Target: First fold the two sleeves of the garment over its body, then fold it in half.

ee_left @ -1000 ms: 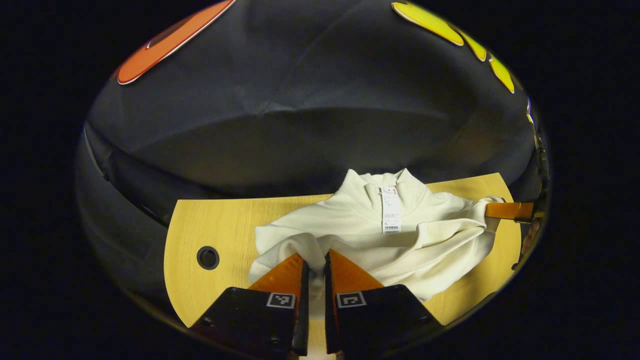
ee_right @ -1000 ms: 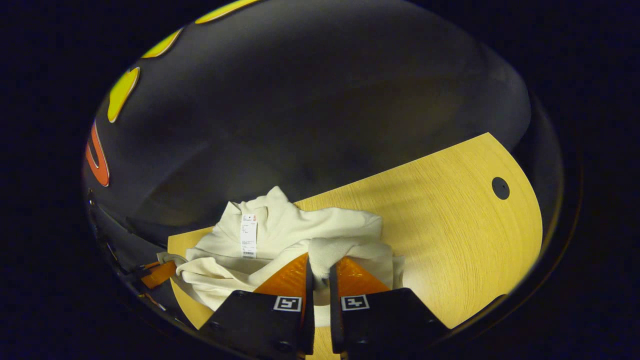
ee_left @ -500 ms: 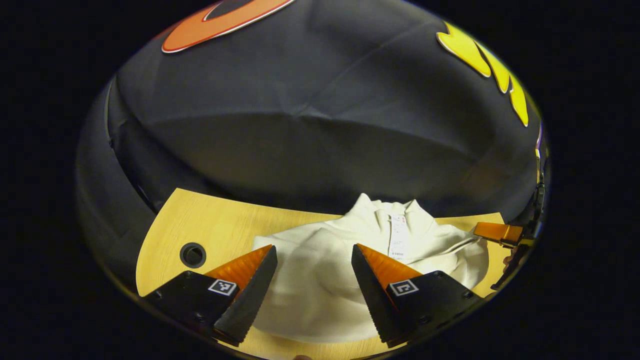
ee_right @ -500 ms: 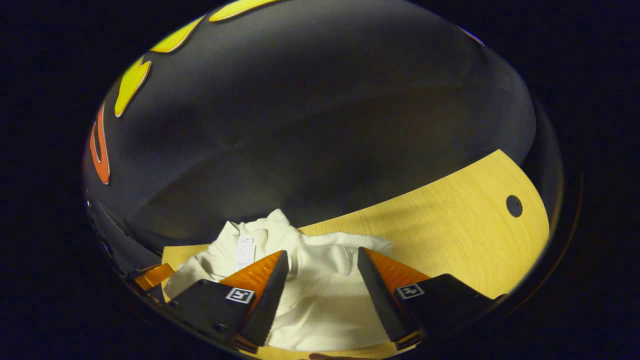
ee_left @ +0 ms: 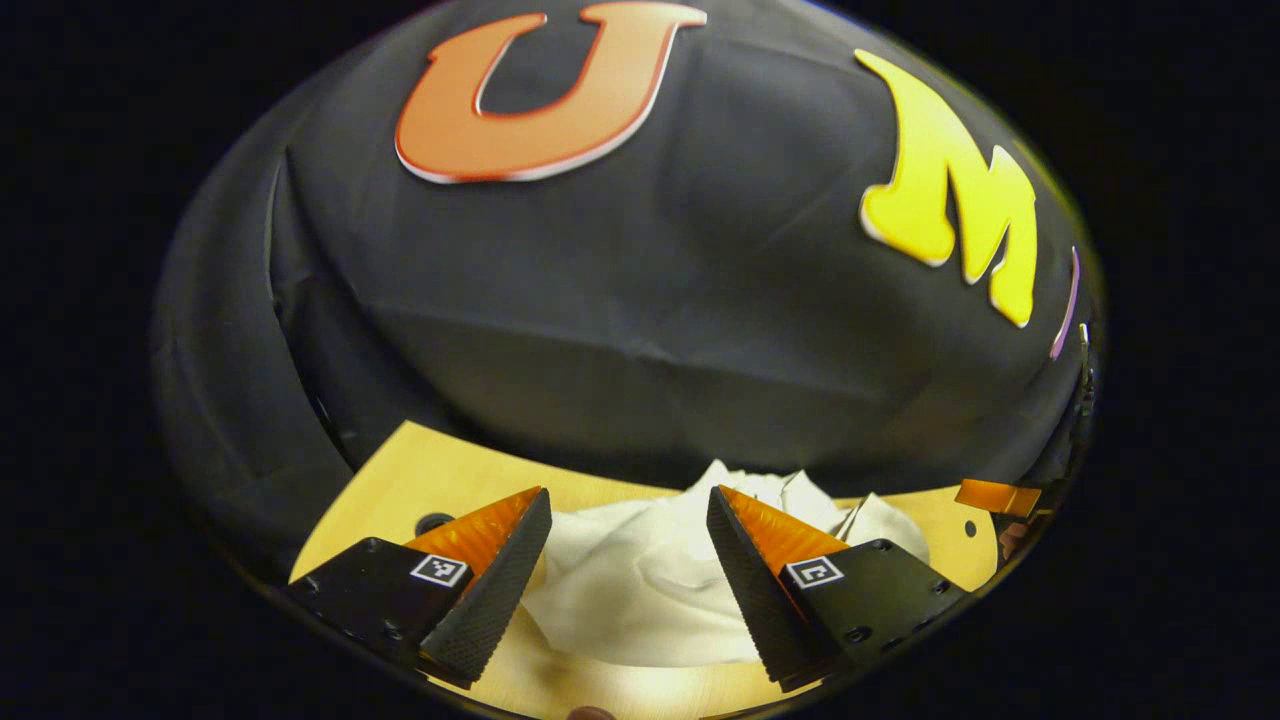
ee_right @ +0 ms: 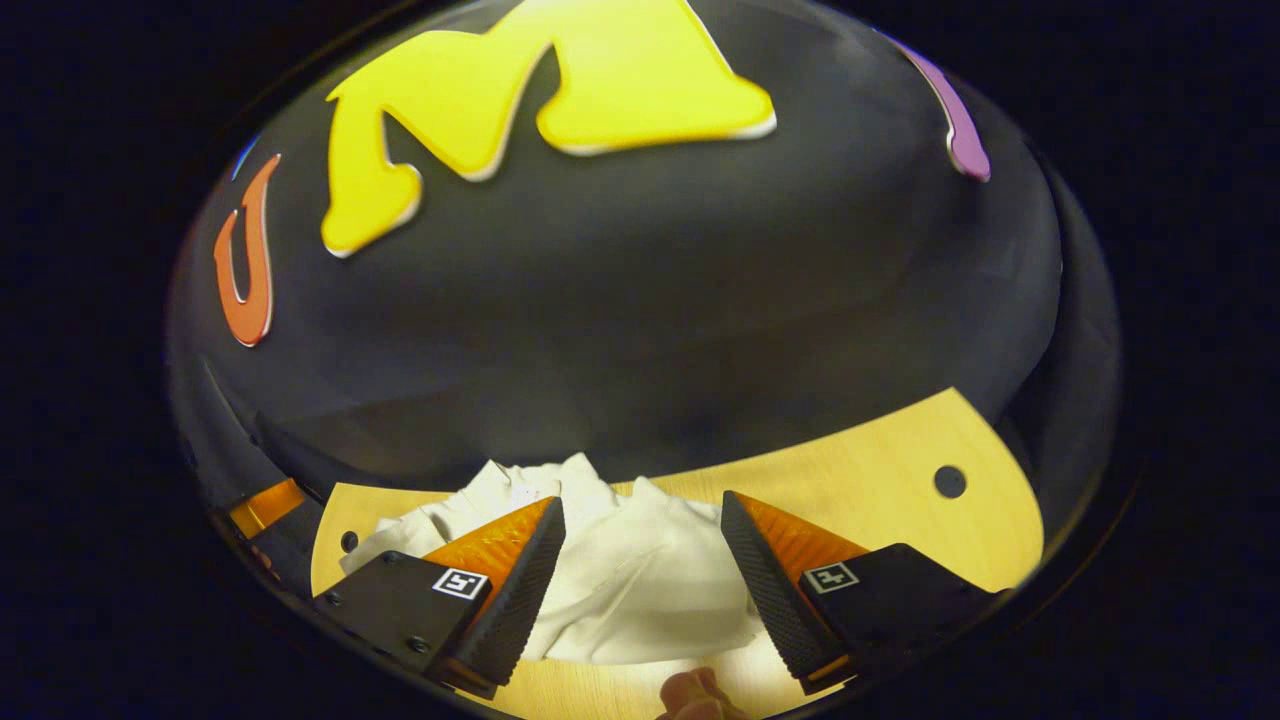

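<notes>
I see the garment [ee_left: 640,600] lying on the tabletop [ee_left: 420,480] as a compact cream bundle, its collar end toward the booth wall and its near edge toward me. From my left hand-held gripper [ee_left: 628,585] the cloth sits just beyond the parted fingers, which stand wide apart with nothing between them. My right hand-held gripper [ee_right: 645,590] is the same: fingers spread, no cloth pinched, the garment [ee_right: 620,580] just ahead of them on the tabletop [ee_right: 880,470]. Far off at the garment's right side in the left gripper view I catch the other hand-held gripper's finger.

The bundle looks doubled over, with no sleeve spread out beside the body, so I judge the folds are likely in place, though folds hidden under the top layer I cannot check. The surface is rumpled, with soft ridges near the collar.

With both hand-held grippers free of the cloth, the thing to do well is to keep clear of it. I'd keep all 4 fingers wide and move them straight away from the garment, never sweeping across its near edge, since knit cloth snags on ridged fingers and 1 catch would drag the top layer open. If a tidy-up is wanted, I'd press flat on the top layer and not pinch it.
</notes>
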